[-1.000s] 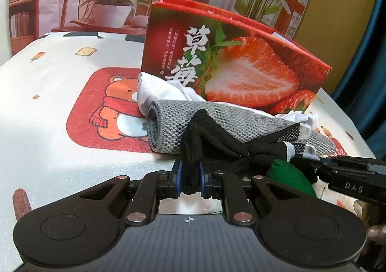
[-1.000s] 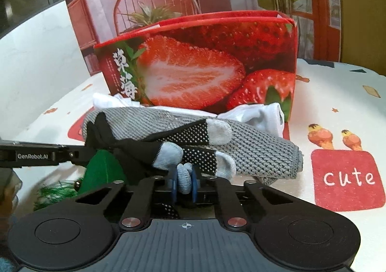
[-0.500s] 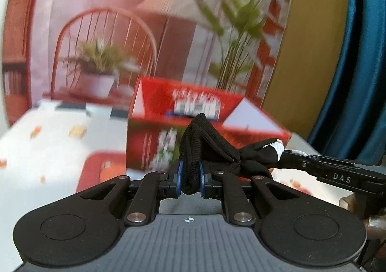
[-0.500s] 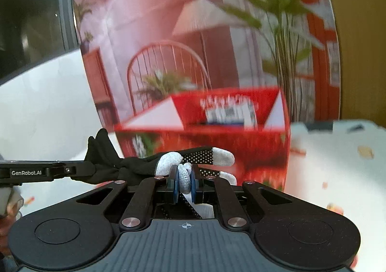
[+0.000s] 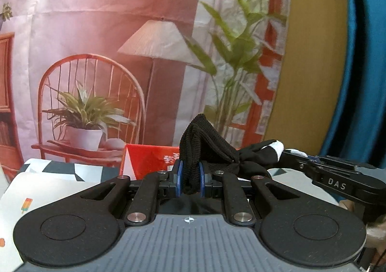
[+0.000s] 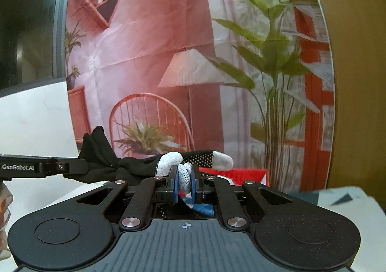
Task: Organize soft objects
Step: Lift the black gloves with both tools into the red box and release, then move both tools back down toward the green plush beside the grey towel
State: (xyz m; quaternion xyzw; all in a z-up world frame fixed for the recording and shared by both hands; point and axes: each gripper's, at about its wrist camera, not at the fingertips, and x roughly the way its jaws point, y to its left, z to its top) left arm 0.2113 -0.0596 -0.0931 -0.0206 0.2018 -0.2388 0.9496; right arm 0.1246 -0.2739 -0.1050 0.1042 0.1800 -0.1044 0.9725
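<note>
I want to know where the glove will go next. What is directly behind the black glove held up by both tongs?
Behind the glove only the top edge of the red box shows, with the printed backdrop farther back. The box's inside and the table under the glove are hidden.

The glove [image 6: 135, 165] is black knit, with pale grey fingertips and a band of small white dots across the black fingers. Both tongs, left [image 5: 189, 178] and right [image 6: 185, 182], are matte black with blue pads. The box [image 5: 147, 159] is red with white markings. The desk [image 5: 43, 190] cover is white with small coloured prints and dark geometric patches.
</note>
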